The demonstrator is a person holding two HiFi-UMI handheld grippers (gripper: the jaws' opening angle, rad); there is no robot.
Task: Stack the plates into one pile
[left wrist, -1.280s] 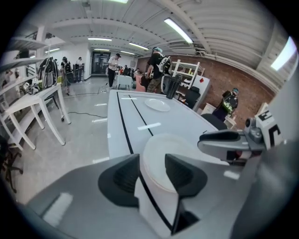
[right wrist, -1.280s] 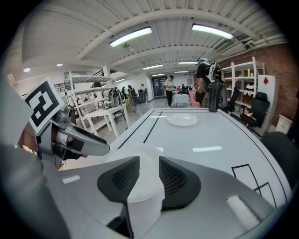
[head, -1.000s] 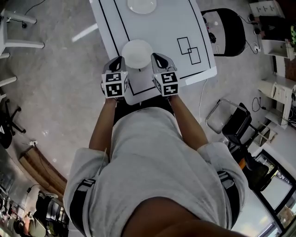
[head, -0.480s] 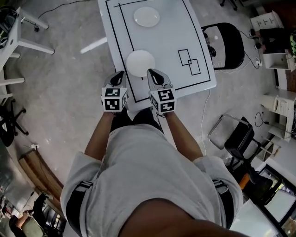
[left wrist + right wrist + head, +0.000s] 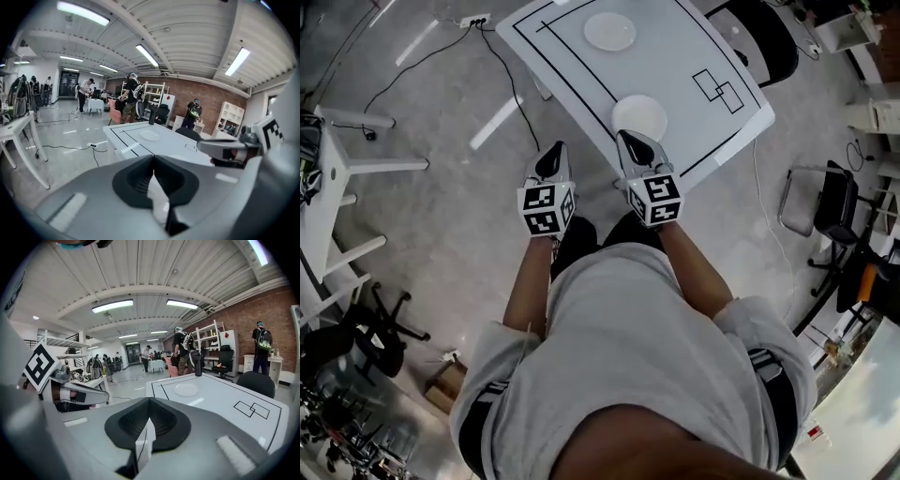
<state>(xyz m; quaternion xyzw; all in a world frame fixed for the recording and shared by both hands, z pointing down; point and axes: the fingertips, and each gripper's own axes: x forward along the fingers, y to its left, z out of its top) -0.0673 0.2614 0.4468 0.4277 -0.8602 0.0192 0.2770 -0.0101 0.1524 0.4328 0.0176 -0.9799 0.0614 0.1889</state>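
I've got two plain white round plates on the white counter (image 5: 675, 56), well apart from each other. The near plate (image 5: 639, 116) sits by the front edge, just past the tip of my right tool (image 5: 630, 141). The far plate (image 5: 609, 31) lies toward the back. The counter carries a black outline and two overlapping drawn rectangles (image 5: 721, 90). My left tool (image 5: 555, 152) hangs over the floor (image 5: 441, 187) beside the counter. Both tools have their jaws pressed together, gripping nothing. Their cubes bear black-and-white square markers.
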